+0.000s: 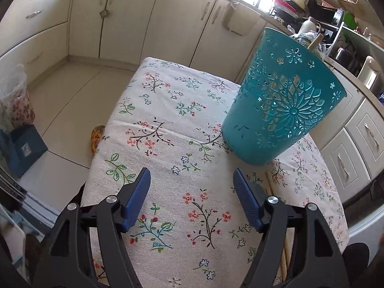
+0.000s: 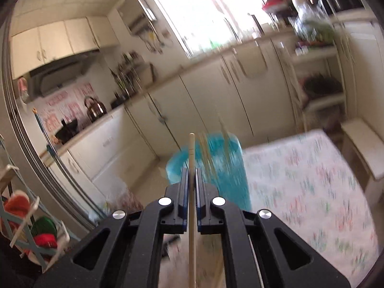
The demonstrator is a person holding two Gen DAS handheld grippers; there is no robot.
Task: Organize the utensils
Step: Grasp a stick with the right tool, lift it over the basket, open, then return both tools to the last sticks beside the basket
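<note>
From the left wrist, the left gripper gapes empty over the floral tablecloth, its right finger hiding part of some chopsticks, the teal holder ahead-right; from the right wrist, the right gripper pinches one chopstick before that blurred holder.

The cup is showing teal, with flower shapes cut into its side. The cloth is looking pale cream, with small pink and red flowers, blue flowers, green leaves and thin dark twigs all over. The left gripper is showing black arms and blue pads. The right gripper is looking black too, and the stick in it is pale tan. The cupboards far off are looking cream, and the floor is looking pale. The kettle at the far left is shining brown.
</note>
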